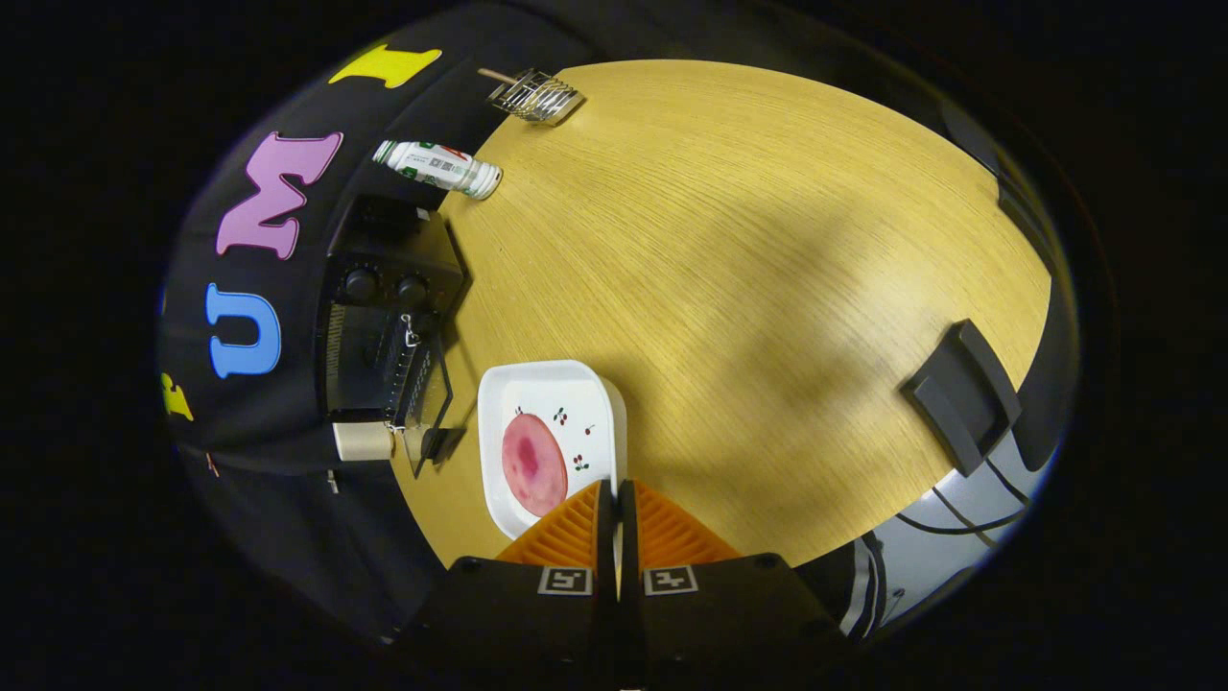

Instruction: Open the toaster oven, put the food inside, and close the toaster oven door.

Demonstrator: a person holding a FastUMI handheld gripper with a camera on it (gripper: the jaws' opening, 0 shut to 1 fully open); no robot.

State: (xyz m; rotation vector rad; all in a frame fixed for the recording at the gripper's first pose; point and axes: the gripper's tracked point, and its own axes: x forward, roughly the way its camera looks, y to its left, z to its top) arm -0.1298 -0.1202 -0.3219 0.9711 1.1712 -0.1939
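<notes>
A black toaster oven [384, 317] stands against the booth wall with its glass door [429, 398] swung open, a wire shelf showing inside. Right next to the open door is a white square plate [576, 398] with small cherry prints, carrying a round pink slice of food [532, 463]. My gripper [615, 486] is shut on the plate's near rim: the two fingers stand almost together with a thin strip of the rim pinched between them. The plate reaches out ahead of the fingers toward the oven.
On the wooden table [748, 269], a white bottle [436, 168] lies on its side beyond the oven, with a wire rack [534, 96] farther off. A black stand [959, 393] sits at the table's opposite edge, above cables. A cream cylinder [363, 441] rests by the oven door.
</notes>
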